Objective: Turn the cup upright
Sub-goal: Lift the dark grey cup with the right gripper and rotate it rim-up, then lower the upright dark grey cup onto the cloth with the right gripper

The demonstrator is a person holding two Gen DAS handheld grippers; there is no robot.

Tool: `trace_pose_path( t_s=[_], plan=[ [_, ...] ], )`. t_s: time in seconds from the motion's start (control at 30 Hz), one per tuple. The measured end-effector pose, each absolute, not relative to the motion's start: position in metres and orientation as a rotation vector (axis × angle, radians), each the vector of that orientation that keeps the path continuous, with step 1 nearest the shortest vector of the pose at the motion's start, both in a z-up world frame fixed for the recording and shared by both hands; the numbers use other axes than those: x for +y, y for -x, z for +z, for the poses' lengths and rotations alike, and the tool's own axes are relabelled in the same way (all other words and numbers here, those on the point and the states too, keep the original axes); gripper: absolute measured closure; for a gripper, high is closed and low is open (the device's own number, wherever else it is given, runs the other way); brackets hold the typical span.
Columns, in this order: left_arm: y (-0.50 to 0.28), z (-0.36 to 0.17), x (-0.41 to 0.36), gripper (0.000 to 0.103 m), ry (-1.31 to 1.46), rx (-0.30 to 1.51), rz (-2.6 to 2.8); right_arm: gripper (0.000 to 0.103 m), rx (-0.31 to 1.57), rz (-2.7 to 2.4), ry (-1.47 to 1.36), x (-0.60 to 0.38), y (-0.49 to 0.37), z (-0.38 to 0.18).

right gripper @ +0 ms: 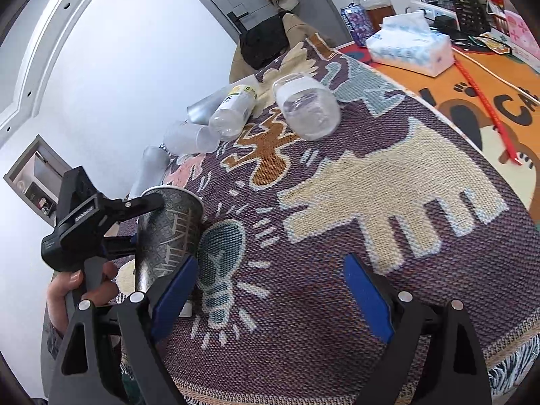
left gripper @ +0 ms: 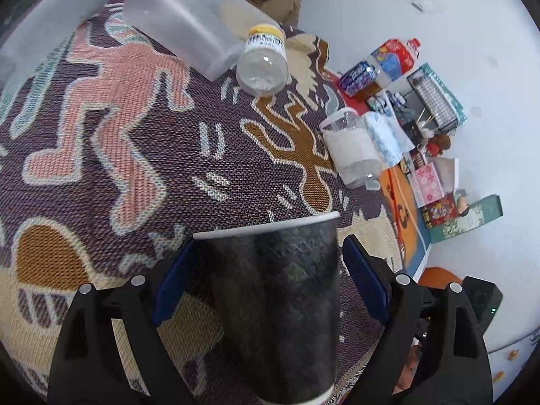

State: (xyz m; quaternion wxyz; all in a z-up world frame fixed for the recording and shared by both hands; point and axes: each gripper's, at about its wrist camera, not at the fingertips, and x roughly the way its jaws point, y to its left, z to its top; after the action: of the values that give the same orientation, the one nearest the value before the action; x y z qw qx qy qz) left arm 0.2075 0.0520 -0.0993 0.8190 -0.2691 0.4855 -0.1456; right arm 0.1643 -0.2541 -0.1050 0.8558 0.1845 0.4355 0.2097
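On a tabletop point(right gripper: 388, 270) under a patterned woven cloth, the left gripper point(left gripper: 270, 270) straddles the dark cup point(left gripper: 273, 303), rim up, pads barely apart from its walls. The right gripper point(right gripper: 270, 290) hangs released, empty. Pulling away crookedly could tip the cup.

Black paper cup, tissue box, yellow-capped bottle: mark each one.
Black paper cup point(left gripper: 280, 290): left wrist view, middle of its dark patterned wall.
Tissue box point(right gripper: 410, 49): right wrist view, its blue-and-white front side.
Yellow-capped bottle point(left gripper: 263, 64): left wrist view, its clear body.
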Motion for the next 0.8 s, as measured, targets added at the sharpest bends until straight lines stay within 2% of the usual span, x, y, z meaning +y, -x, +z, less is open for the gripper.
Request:
trace_pose_path(
  t_s=[0.4, 0.8],
  plan=[
    [-0.214, -0.100, 0.037, 0.021, 0.522, 1.046, -0.334, 0.017, 0.909, 0.426, -0.387, -0.263, -0.155, -0.103],
    [-0.168, -0.028, 0.034, 0.022, 0.359, 0.785, -0.267, 0.017, 0.895, 0.423, -0.370, -0.258, -0.146, -0.098]
  ],
)
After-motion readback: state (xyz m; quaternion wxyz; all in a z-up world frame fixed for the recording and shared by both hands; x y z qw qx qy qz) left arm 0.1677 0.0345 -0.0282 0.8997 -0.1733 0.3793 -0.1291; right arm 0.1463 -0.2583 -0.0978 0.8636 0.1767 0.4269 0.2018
